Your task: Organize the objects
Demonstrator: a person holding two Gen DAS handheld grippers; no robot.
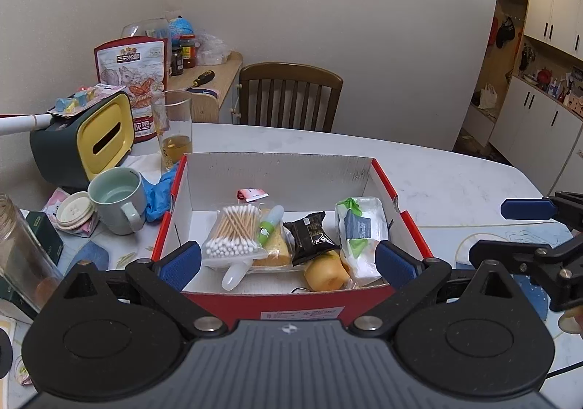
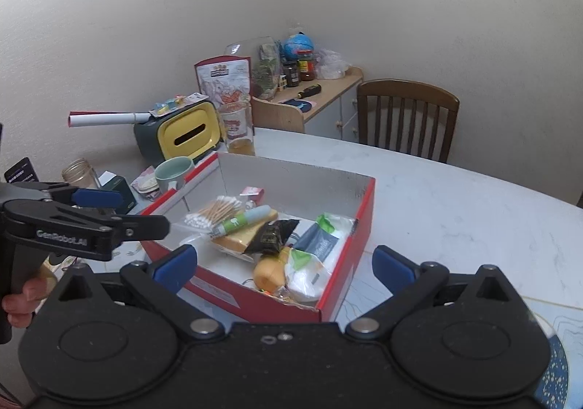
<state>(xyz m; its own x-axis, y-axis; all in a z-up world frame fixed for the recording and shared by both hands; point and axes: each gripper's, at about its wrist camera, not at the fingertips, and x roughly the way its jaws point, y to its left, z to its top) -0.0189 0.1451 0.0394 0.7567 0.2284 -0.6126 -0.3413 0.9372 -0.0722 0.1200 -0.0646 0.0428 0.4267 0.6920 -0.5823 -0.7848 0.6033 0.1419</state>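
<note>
A red cardboard box (image 1: 382,177) with a white inside stands on the table, also in the right wrist view (image 2: 359,223). It holds a bag of cotton swabs (image 1: 233,230), a green-and-white tube (image 1: 269,225), a sponge cake slice (image 1: 278,248), a black snack packet (image 1: 313,236), a yellow fruit (image 1: 326,272) and a pack of wipes (image 1: 362,230). My left gripper (image 1: 288,265) is open and empty over the box's near wall. My right gripper (image 2: 284,265) is open and empty over the box's near right corner. Each gripper shows in the other's view, the right one at the side (image 1: 524,226).
Left of the box stand a pale green mug (image 1: 116,203), a glass of amber drink (image 1: 175,130), a yellow-fronted tissue box (image 1: 85,137), a snack bag (image 1: 133,81), a glass jar (image 1: 22,248) and blue gloves (image 1: 158,195). A wooden chair (image 1: 289,95) and a side shelf stand behind the table.
</note>
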